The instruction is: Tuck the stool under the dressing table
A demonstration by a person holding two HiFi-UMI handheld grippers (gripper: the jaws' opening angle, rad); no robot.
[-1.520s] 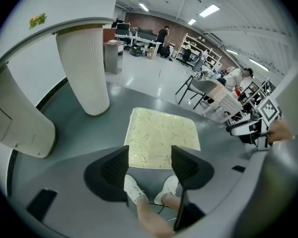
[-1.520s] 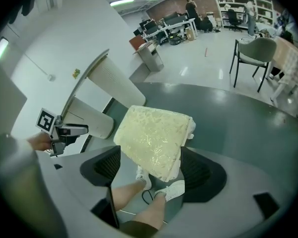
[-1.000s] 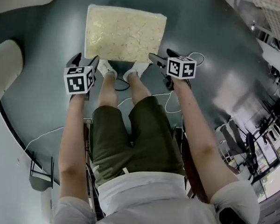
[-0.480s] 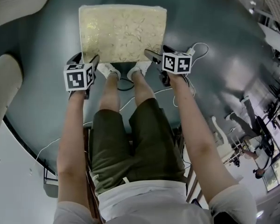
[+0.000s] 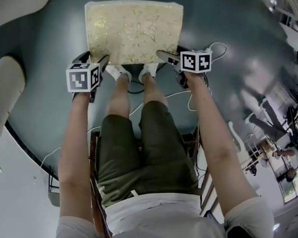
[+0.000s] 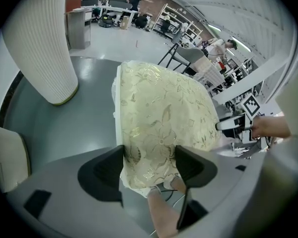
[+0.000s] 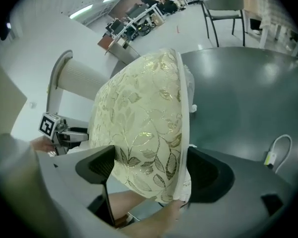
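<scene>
The stool (image 5: 133, 29) has a cream cushion with a gold leaf pattern and stands on the dark grey floor just beyond the person's feet. My left gripper (image 5: 95, 63) is at the cushion's near left corner. In the left gripper view that corner of the stool (image 6: 159, 128) fills the gap of the left gripper (image 6: 149, 166), both jaws pressed against it. My right gripper (image 5: 167, 58) holds the near right corner, and the stool (image 7: 144, 128) sits wedged in the right gripper (image 7: 150, 168). A white ribbed furniture piece (image 6: 39, 43) rises at the left.
White curved furniture parts (image 5: 4, 103) lie along the left side. A white cable with a plug (image 5: 211, 49) trails on the floor to the right of the stool. The person's legs and shoes (image 5: 120, 73) are right behind the stool. Chairs and people are at the far right.
The stool has slid forward, away from the person, and squared up. Both grippers went forward with it at its near corners.
</scene>
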